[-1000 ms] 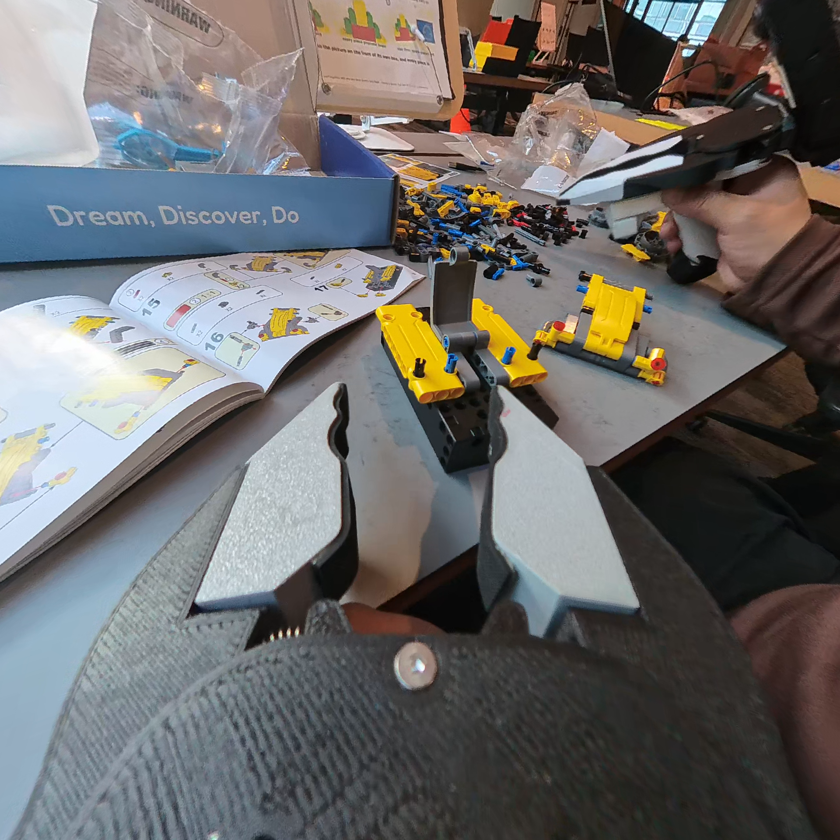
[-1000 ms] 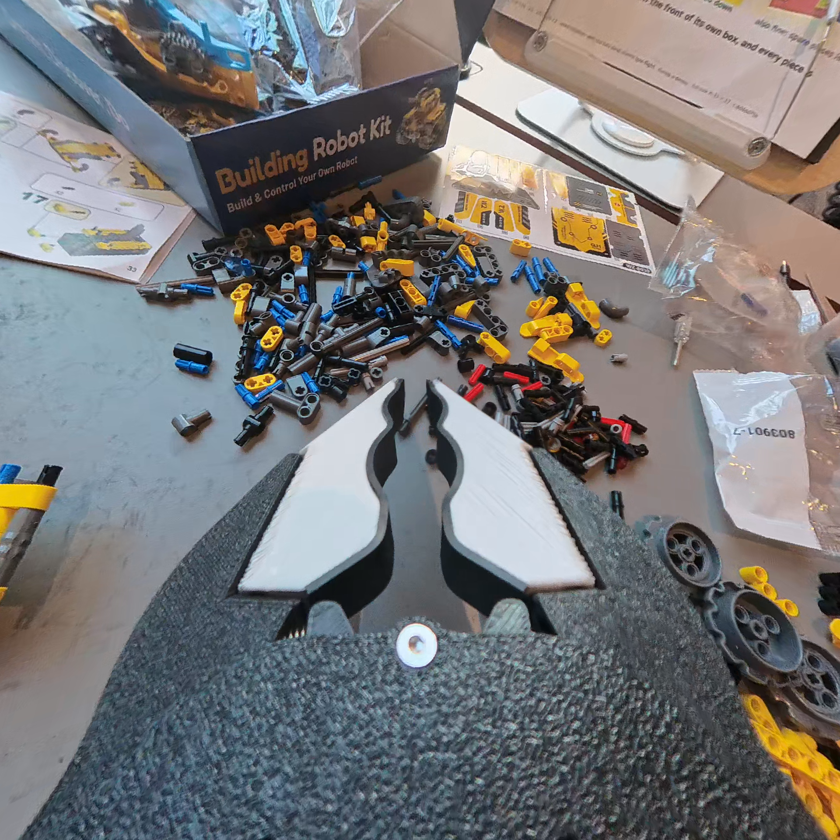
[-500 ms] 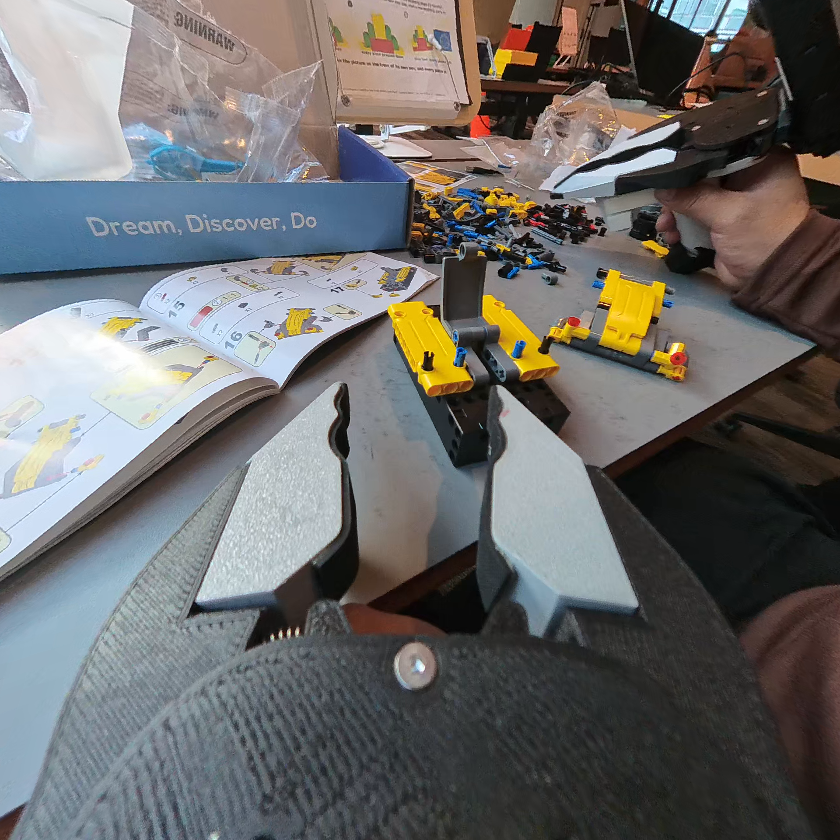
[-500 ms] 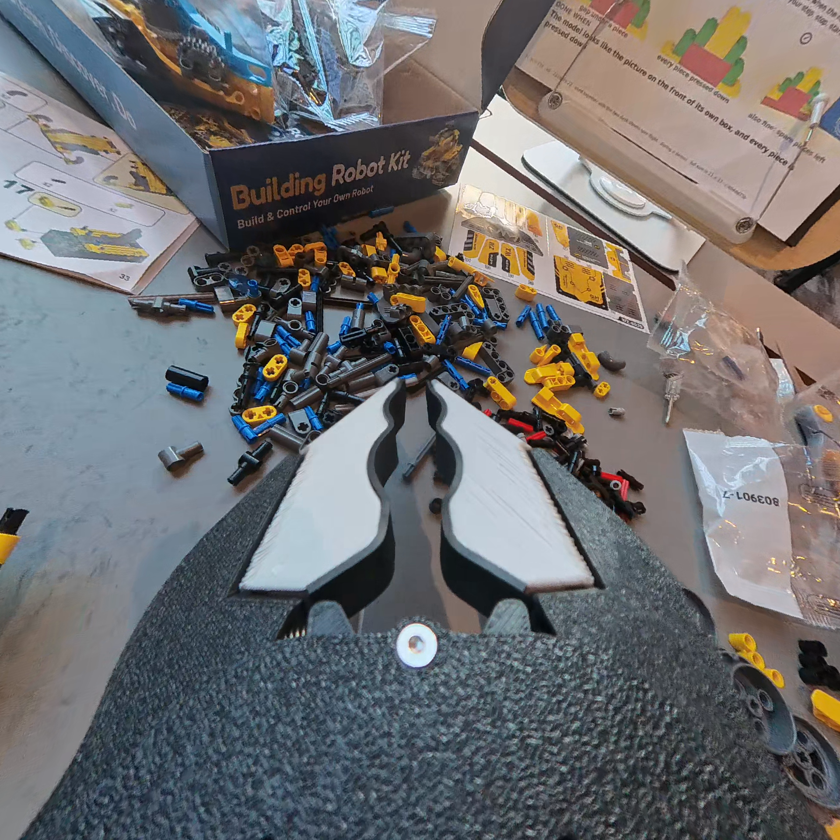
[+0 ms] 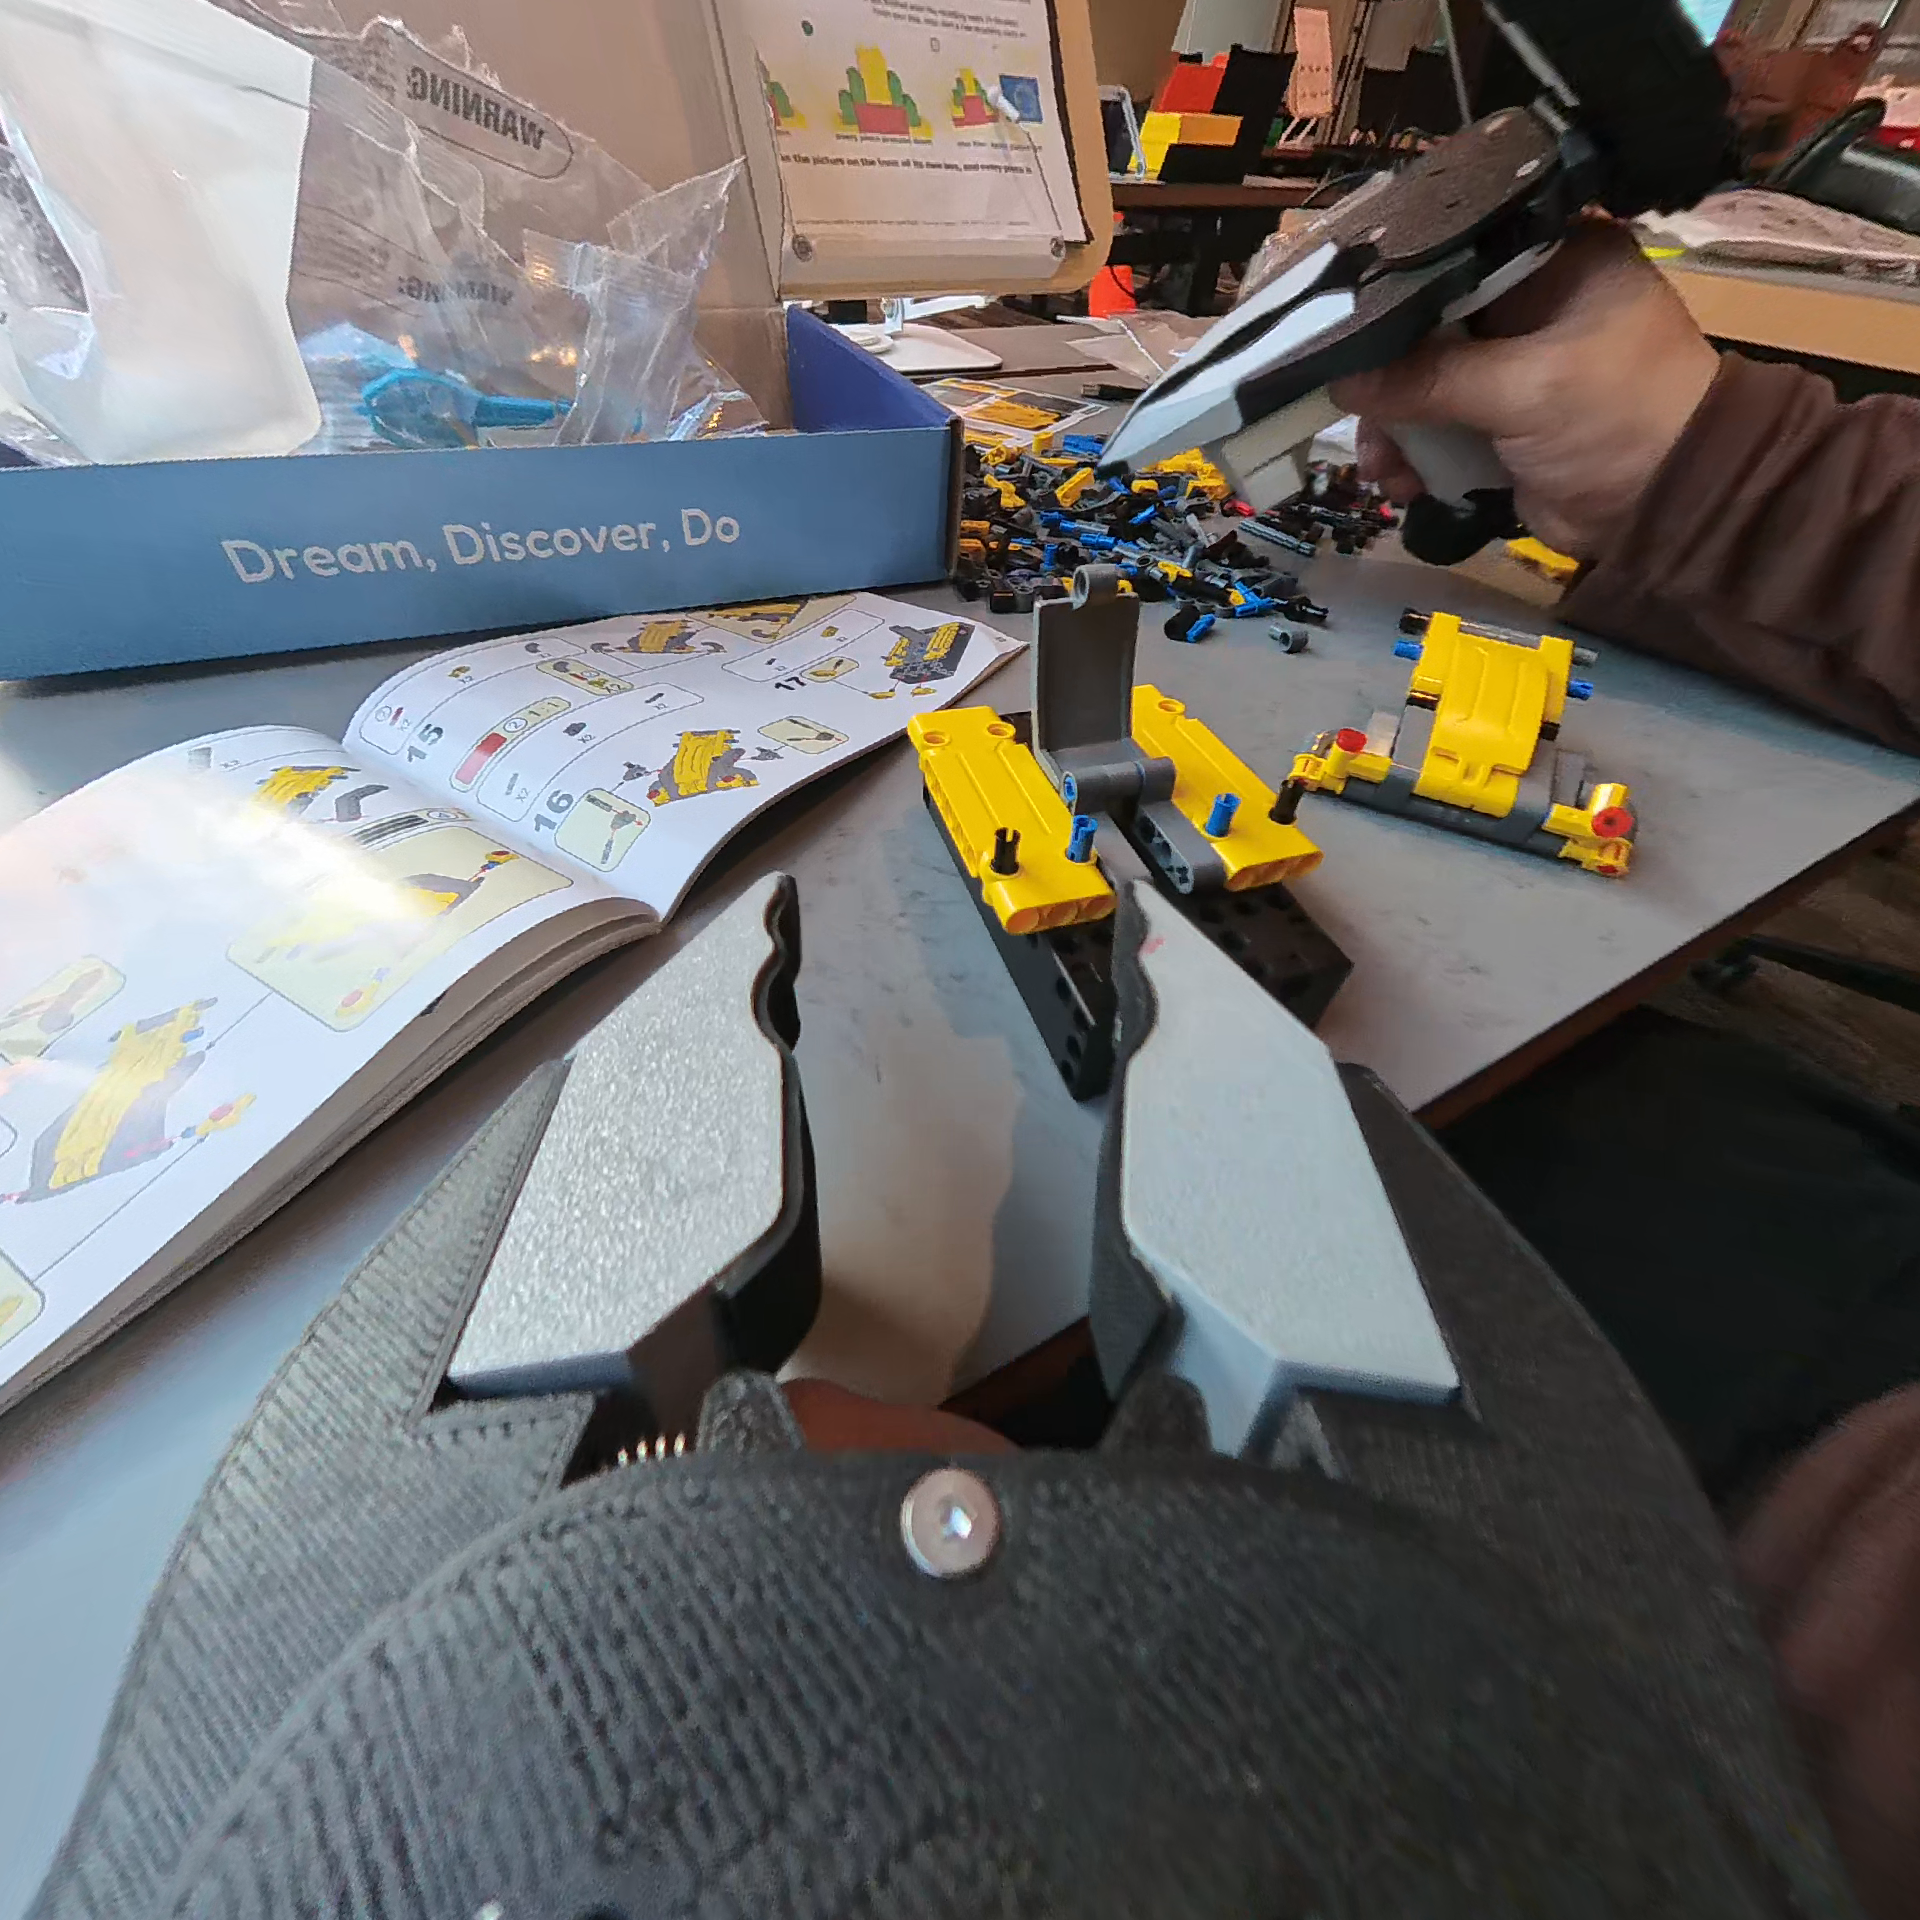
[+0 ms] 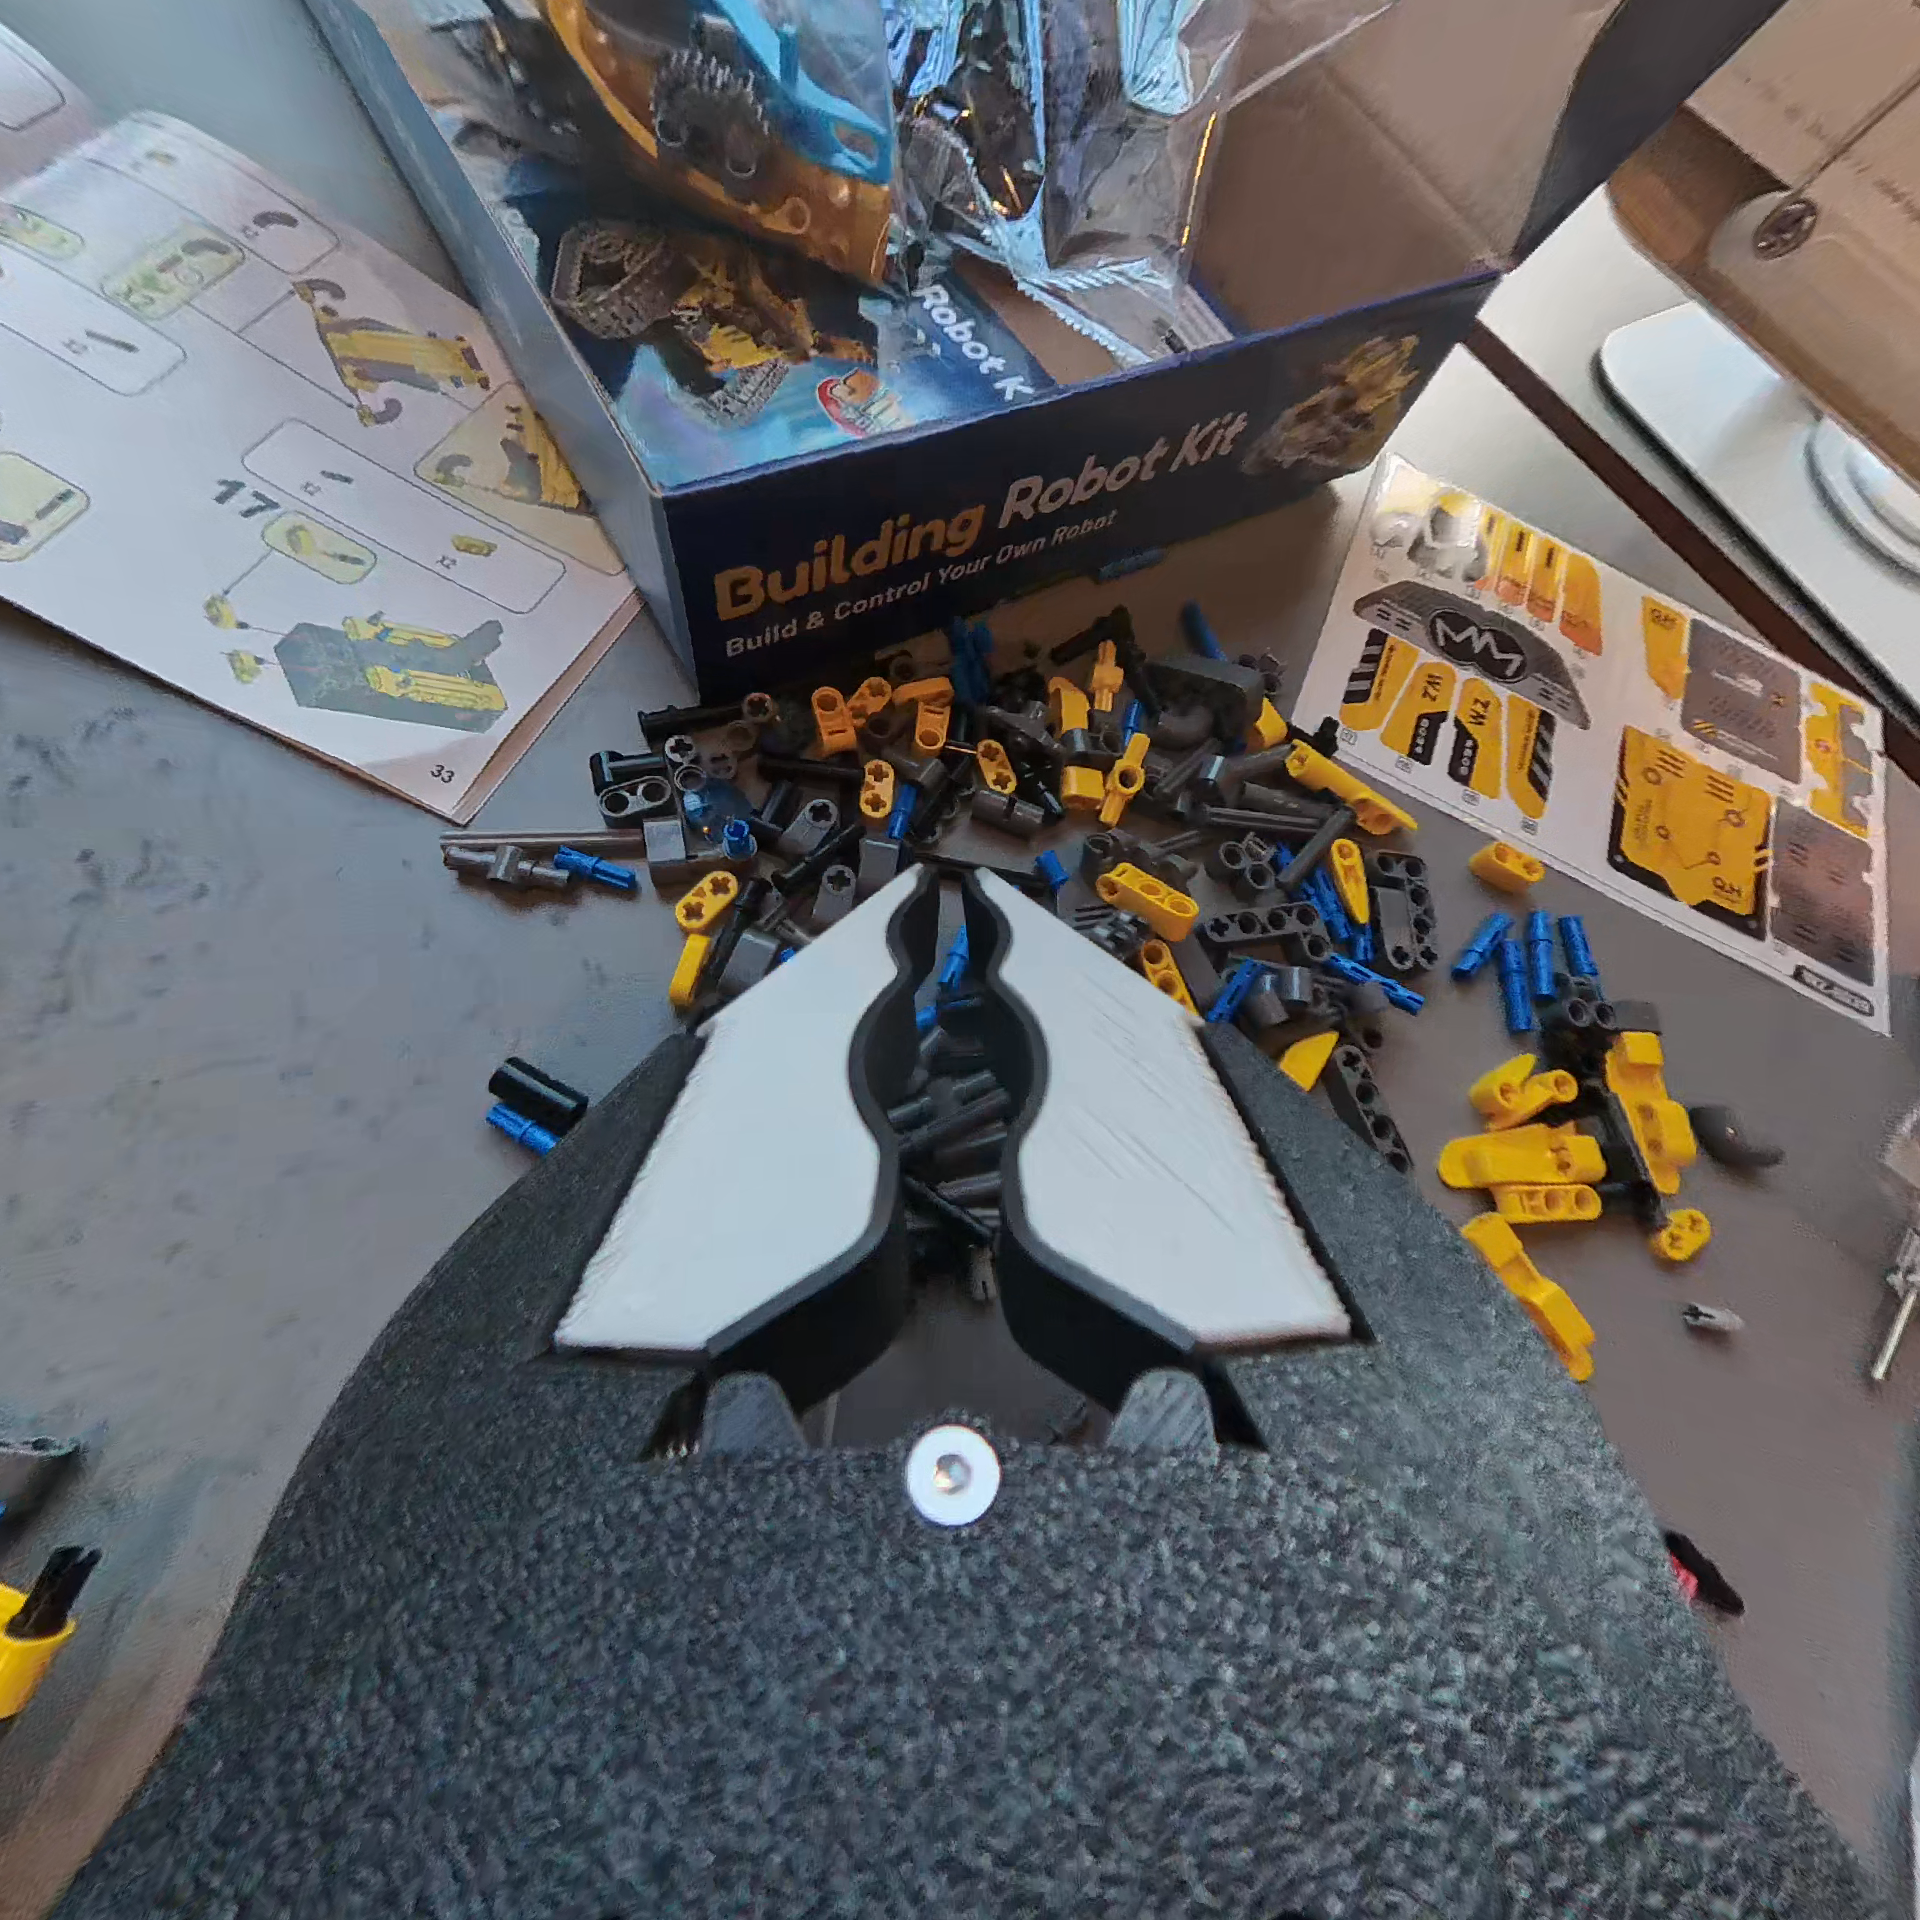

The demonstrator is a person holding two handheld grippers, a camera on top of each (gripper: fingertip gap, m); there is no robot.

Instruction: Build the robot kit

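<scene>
My left gripper (image 5: 956, 909) is open and empty, low over the grey table (image 5: 1455, 935). Its right fingertip is beside a black-and-yellow brick assembly (image 5: 1112, 821) with an upright grey panel. My right gripper (image 6: 951, 881) hangs just above a pile of small black, yellow, blue and grey parts (image 6: 1039, 790). Its jaws stand only a narrow gap apart and I see nothing held. A blue pin (image 6: 953, 956) shows on the table between its fingers. The right gripper also shows in the left wrist view (image 5: 1112, 457), held by a hand (image 5: 1538, 416) and pointing down at the pile (image 5: 1122, 520).
A blue kit box (image 5: 468, 540) with plastic bags (image 5: 468, 260) stands behind an open instruction booklet (image 5: 416, 831). A second yellow assembly (image 5: 1475, 727) lies near the table's right edge (image 5: 1621, 997). A sticker sheet (image 6: 1610, 748) lies right of the pile. A standing sign board (image 5: 925, 135) is behind.
My right gripper moved forward and down over the pile toward the box, and its jaws narrowed a little. My left gripper stayed open and shifted only slightly.
</scene>
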